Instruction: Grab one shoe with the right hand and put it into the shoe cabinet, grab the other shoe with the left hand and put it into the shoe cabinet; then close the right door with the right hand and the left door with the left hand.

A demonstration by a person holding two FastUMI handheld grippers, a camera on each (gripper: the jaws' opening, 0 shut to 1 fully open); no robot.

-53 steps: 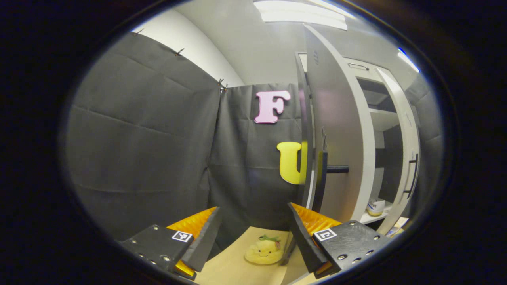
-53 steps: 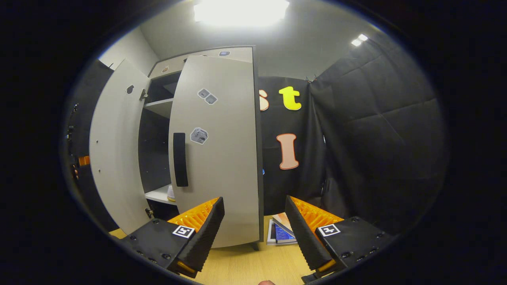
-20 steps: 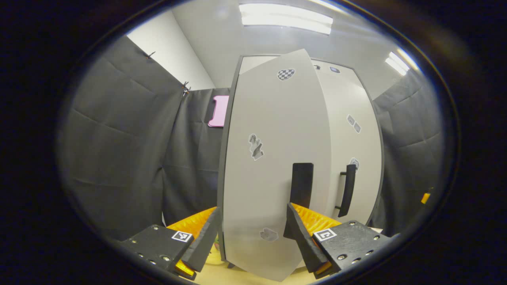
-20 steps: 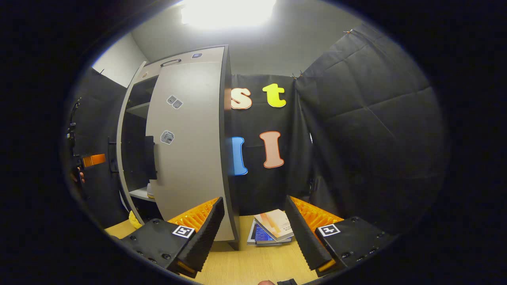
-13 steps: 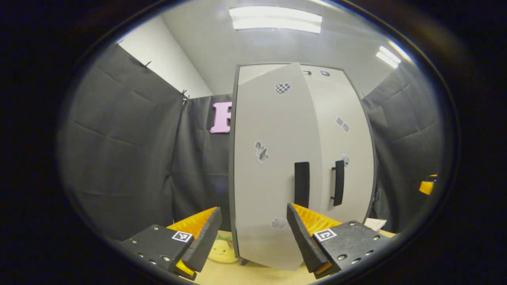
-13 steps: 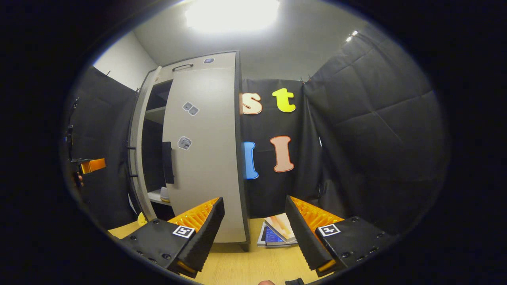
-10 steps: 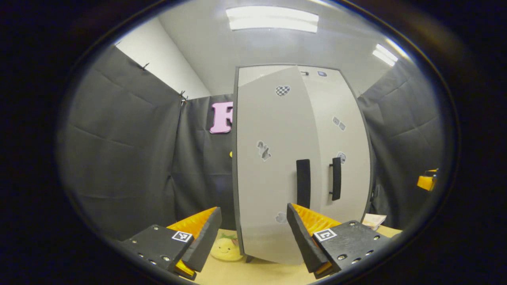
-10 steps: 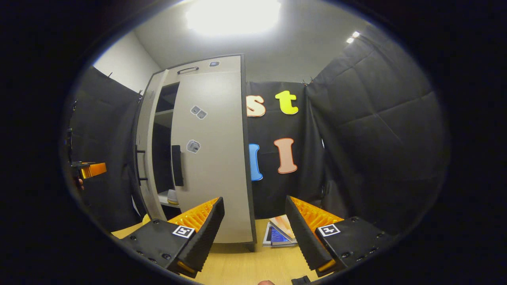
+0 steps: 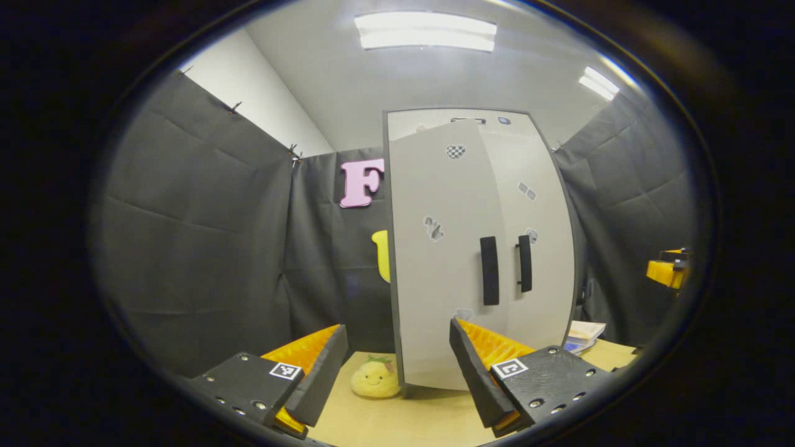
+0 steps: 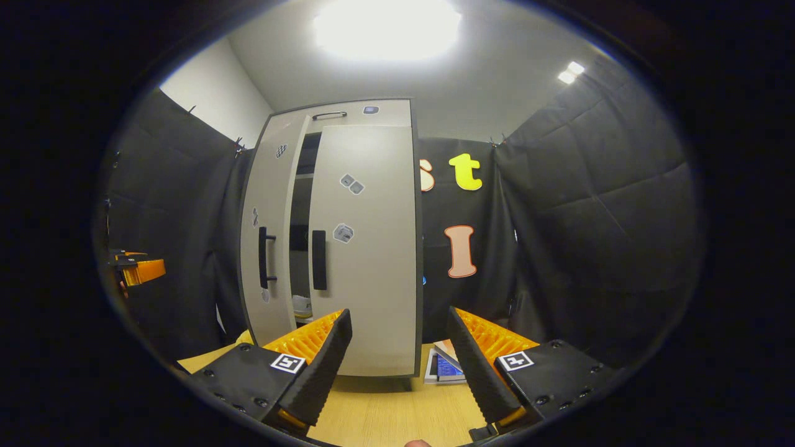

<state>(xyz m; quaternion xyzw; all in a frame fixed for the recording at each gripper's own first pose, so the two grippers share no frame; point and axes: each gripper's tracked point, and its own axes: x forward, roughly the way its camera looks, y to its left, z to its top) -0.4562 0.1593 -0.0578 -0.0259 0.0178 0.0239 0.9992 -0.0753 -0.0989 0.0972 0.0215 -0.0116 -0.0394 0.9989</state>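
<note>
The pale grey shoe cabinet (image 9: 404, 130) stands ahead on the wooden surface. In the left gripper view its left door (image 9: 435, 279) hangs slightly ajar beside the right door (image 9: 540, 205), their dark handles close together. In the right gripper view a narrow gap remains between the left door (image 10: 267, 186) and the right door (image 10: 372, 261); a pale shoe (image 10: 302, 306) shows through it on a shelf. My left gripper (image 9: 397, 327) is open and holds nothing, short of the left door. My right gripper (image 10: 397, 316) is open too, in front of the right door. Each gripper also appears in the other's view, left gripper (image 10: 138, 268) and right gripper (image 9: 666, 270).
A yellow plush toy (image 9: 374, 379) lies on the wooden surface (image 10: 385, 410) at the cabinet's left foot. A small stack of books (image 10: 444, 366) lies at its right foot. Black cloth walls close in the booth on both sides.
Both doors have swung from wide open to nearly shut, leaving a narrow gap. Both grippers have drawn back from the cabinet, which now looks smaller.
</note>
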